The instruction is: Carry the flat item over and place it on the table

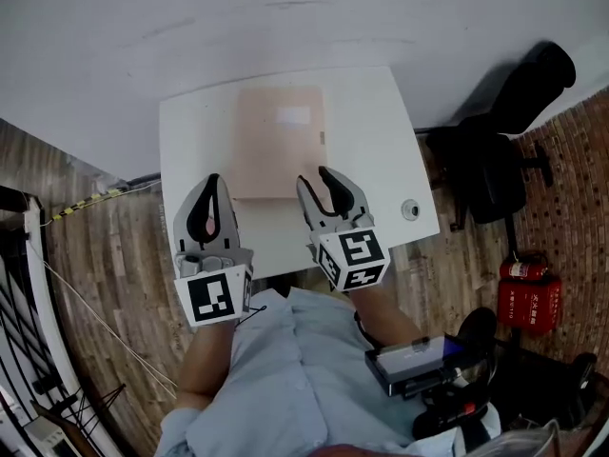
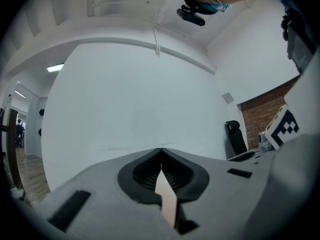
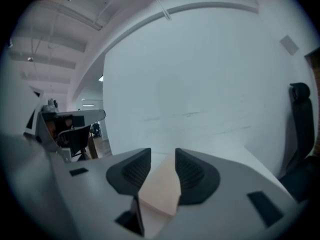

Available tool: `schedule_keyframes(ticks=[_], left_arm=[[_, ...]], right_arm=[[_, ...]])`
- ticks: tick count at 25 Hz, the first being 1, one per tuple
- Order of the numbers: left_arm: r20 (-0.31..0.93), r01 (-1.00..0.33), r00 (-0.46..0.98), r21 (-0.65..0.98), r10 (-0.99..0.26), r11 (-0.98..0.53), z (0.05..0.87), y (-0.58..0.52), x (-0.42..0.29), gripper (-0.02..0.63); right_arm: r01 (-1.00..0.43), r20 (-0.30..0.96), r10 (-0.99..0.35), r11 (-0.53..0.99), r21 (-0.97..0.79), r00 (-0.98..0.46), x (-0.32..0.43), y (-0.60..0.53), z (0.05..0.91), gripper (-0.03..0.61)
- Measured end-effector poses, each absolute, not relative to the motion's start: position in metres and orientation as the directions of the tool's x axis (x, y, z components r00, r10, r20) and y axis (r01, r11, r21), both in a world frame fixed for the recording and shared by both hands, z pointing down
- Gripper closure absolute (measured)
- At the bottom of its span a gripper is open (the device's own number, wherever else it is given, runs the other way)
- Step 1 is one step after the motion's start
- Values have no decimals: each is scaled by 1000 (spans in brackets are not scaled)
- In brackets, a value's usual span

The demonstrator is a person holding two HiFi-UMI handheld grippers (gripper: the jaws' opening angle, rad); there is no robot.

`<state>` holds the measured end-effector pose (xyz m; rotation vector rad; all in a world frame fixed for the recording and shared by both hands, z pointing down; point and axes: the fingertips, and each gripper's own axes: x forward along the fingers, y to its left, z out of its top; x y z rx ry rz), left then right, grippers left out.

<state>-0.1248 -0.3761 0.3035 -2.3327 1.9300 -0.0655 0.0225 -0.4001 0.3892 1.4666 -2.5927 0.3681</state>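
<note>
The left gripper [image 2: 160, 153] is clenched: its two tips meet, and only a thin beige sliver shows in the slot behind them. I cannot tell whether that sliver is something pinched or a surface seen through the slot. The right gripper [image 3: 162, 154] is released to a narrow gap. Its ribbed pads stand slightly apart, and a beige corner fills the space between and below them without the pads plainly pressing on it. In the head view the beige flat item [image 1: 276, 136] lies flat on the white table [image 1: 376, 122] in the upper centre of the frame. Its near edge falls between the two grippers, and its lower right corner sits by the right gripper's tips. Both grippers hang side by side over the table's near part, just in front of the person's chest, with their jaws aimed toward the top of the frame and the white wall. Their marker cubes [image 1: 214, 298] face the camera. The left forearm [image 1: 205, 369] reaches up from the lower left, and the right gripper is rolled slightly, so its cube sits tilted.
</note>
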Motion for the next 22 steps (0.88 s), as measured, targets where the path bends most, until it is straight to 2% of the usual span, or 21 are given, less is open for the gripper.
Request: schedule_keyframes(ticks=[6,9,10,22], left_arm=[[-96,-971,217,-121,-971,-205,283,-348,-131,604],[-106,-968,234,-118,-967,-221,279,-337,-130,604],[-110,-966,240,-121,-965,-227,277,-333,-128,604],[-141,-954,284,-141,-948,-265,268,-313,-116,604]], right_arm=[[-899,139,-888,433,-72,-439,26,-369,359,488],[-914,92,-909,405,-36,-407,30,-357,345,565],[-915,80,-912,402,-29,-403,31,-354,342,572],[-927,32,-928,372,45,-370,34,-331,324,572]])
